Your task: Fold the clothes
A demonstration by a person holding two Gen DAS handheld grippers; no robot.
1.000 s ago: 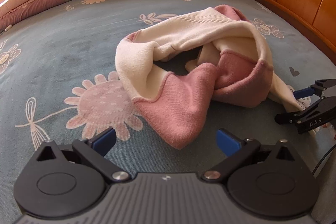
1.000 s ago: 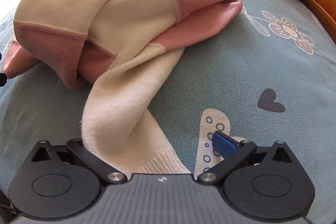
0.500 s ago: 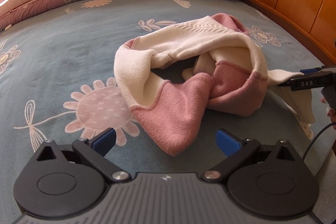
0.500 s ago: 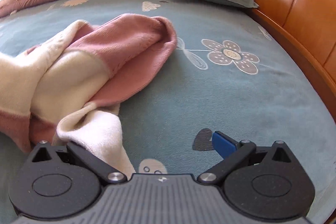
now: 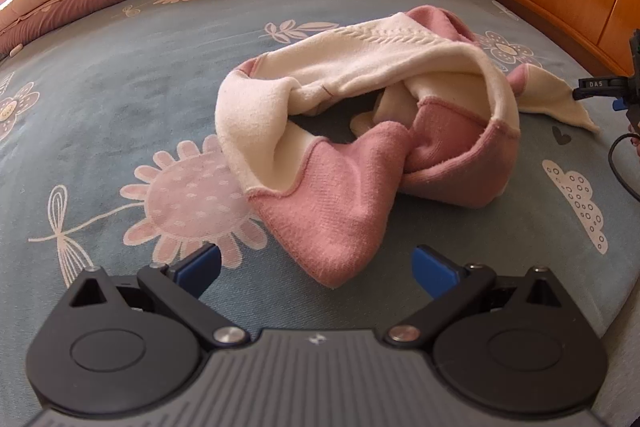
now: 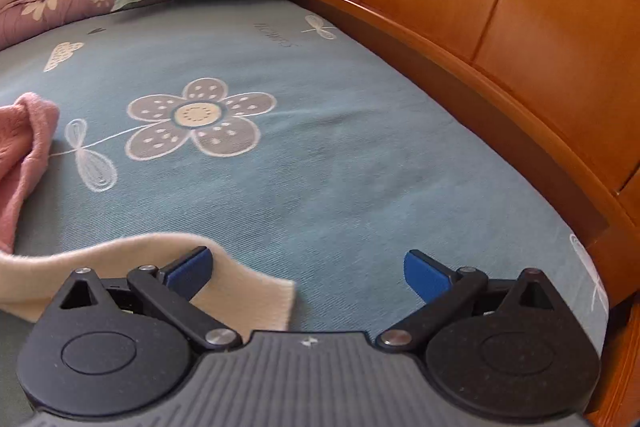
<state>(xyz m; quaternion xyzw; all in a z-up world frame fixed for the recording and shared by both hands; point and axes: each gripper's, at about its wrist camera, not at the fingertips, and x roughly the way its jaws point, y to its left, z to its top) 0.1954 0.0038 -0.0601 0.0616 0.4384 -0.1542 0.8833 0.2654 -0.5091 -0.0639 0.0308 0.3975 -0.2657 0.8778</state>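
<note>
Pink-and-cream sweater [image 5: 368, 131] lying crumpled mid-bed [image 5: 120, 99] — soft, light knit, likely to sag and stretch. Left gripper [image 5: 316, 269] and right gripper [image 6: 308, 269]: jaws wide, empty; cream sleeve [image 6: 240, 287] lies beneath the right — probably best pinched at the cuff.

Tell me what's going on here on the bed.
A person with a gripper in each hand is starting to fold a pink and cream sweater that lies crumpled on the blue flowered bedsheet. The left gripper is open, just short of the sweater's pink end, holding nothing. The right gripper is open too, with the cream sleeve lying under its left finger, drawn out toward the wooden headboard. Nothing is folded yet.
</note>
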